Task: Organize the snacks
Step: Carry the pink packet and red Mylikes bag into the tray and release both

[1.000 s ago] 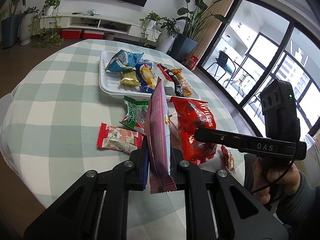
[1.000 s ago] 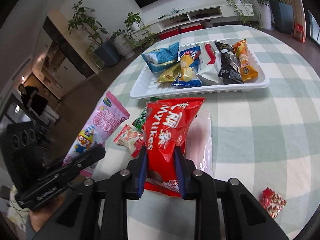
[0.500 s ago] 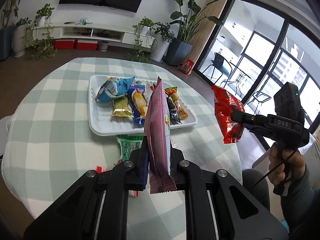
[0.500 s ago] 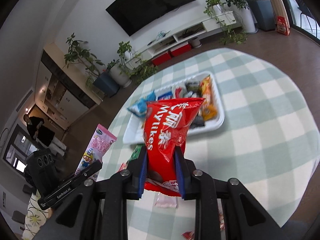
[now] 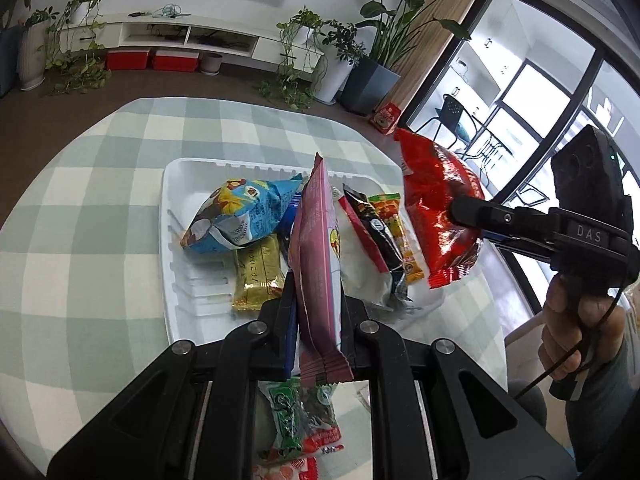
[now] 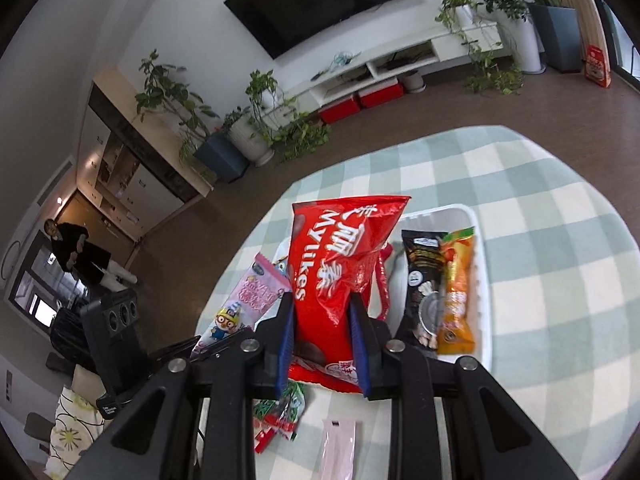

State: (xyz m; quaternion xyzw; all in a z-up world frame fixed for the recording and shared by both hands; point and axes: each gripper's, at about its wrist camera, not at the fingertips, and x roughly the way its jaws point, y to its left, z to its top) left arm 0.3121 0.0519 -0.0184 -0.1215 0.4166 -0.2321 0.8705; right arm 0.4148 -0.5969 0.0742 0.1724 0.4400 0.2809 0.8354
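My left gripper (image 5: 318, 312) is shut on a pink snack packet (image 5: 318, 248) and holds it upright over the near part of the white tray (image 5: 176, 264). My right gripper (image 6: 322, 328) is shut on a red Mylikes bag (image 6: 340, 264) and holds it above the tray's right end (image 6: 478, 232); the bag also shows in the left wrist view (image 5: 440, 208). The tray holds a blue bag (image 5: 236, 212), a gold packet (image 5: 258, 272), a black packet (image 5: 374, 228) and an orange packet (image 5: 396, 228).
A green packet (image 5: 286, 412) and a red-white packet (image 5: 324, 436) lie on the checked tablecloth (image 5: 80, 240) in front of the tray. A pale pink packet (image 6: 340, 448) lies under the right gripper. Potted plants and a TV shelf stand beyond the table.
Both grippers have moved forward and down toward the tray with their packets. The red bag now hangs over the tray's right end, closer to the pink packet.
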